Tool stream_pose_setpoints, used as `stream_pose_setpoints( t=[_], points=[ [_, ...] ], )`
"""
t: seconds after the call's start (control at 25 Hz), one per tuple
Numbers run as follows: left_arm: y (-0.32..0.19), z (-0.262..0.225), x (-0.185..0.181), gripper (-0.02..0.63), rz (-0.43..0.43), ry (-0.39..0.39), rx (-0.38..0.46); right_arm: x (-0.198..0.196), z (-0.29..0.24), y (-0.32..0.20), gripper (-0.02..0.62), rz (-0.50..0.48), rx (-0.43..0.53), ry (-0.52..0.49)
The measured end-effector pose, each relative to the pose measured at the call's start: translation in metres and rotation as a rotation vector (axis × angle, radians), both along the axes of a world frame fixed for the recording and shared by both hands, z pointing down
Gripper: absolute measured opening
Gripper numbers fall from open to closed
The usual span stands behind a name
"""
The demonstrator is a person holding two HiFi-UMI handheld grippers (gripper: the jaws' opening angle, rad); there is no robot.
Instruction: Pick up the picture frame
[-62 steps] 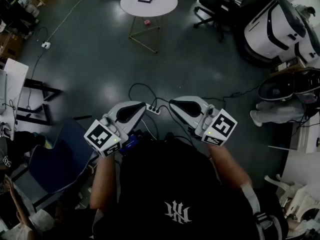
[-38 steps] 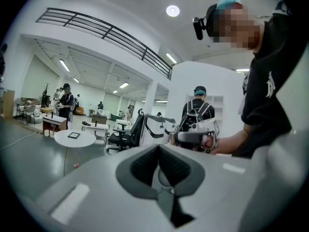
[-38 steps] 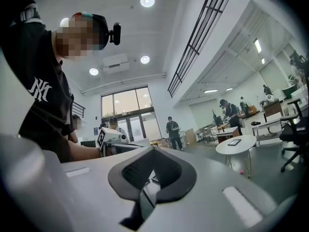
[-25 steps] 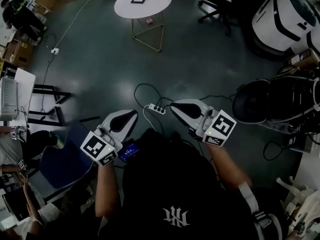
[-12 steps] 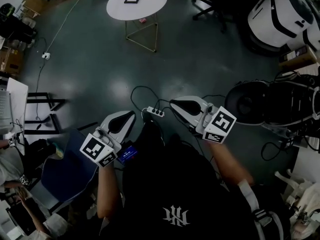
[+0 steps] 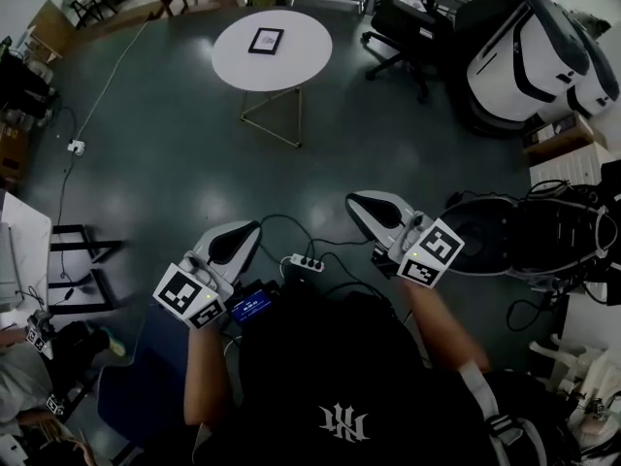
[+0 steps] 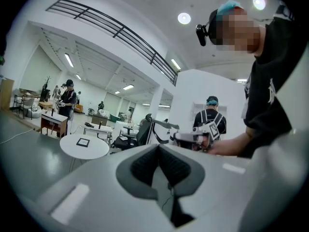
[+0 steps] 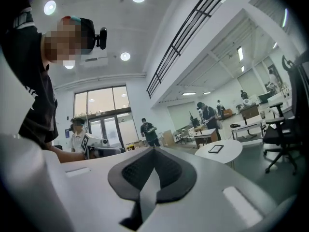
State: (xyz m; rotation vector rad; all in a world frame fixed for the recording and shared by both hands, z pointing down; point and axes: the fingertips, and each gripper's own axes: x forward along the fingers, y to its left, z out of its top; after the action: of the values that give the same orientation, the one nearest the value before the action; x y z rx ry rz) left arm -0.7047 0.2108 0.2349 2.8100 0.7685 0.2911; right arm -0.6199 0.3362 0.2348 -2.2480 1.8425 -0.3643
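A small dark picture frame (image 6: 266, 40) lies flat on a round white table (image 6: 301, 56) far ahead across the floor. The frame (image 7: 83, 142) also shows small on that table (image 7: 96, 150) in the left gripper view, and the frame (image 8: 216, 149) lies on the table (image 8: 231, 151) in the right gripper view. My left gripper (image 6: 243, 236) and right gripper (image 6: 366, 205) are held side by side near my body, both shut with nothing between the jaws, and far short of the table.
A power strip (image 6: 309, 263) with cables lies on the floor between the grippers. Office chairs (image 6: 408, 22) and a large white machine (image 6: 529, 51) stand right of the table. A desk frame (image 6: 82, 260) sits at left. Other people (image 8: 208, 117) stand in the hall.
The round table with the frame has shifted lower and nearer in the head view. The power strip has slid back between the grippers. Both grippers stay shut.
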Motion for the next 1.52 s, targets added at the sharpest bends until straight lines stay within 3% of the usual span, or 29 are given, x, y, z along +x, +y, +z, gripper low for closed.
stream_pose_setpoints(
  t=[0.28, 0.6, 0.84, 1.16, 1.36, 1.52],
  points=[
    [-0.051, 0.027, 0.045, 0.003, 0.098, -0.017, -0.044, 0.031, 0.007, -0.035, 0.000, 0.128, -0.036, 0.000],
    [-0.039, 0.025, 0.131, 0.003, 0.146, -0.036, -0.038, 0.109, 0.014, -0.012, 0.000, 0.191, -0.046, -0.030],
    [-0.037, 0.027, 0.206, 0.005, 0.094, -0.068, 0.002, 0.198, 0.021, -0.020, 0.000, 0.135, 0.008, -0.039],
    [-0.013, 0.005, 0.351, 0.003, 0.025, -0.087, 0.033, 0.349, 0.003, -0.008, 0.000, 0.021, 0.045, 0.014],
    [-0.002, 0.000, 0.425, 0.004, -0.018, -0.102, 0.055, 0.420, 0.018, 0.007, 0.000, -0.033, -0.045, 0.101],
    [0.003, -0.003, 0.462, 0.003, -0.040, -0.091, 0.053, 0.446, 0.031, 0.005, 0.000, -0.084, -0.096, 0.143]
  ],
)
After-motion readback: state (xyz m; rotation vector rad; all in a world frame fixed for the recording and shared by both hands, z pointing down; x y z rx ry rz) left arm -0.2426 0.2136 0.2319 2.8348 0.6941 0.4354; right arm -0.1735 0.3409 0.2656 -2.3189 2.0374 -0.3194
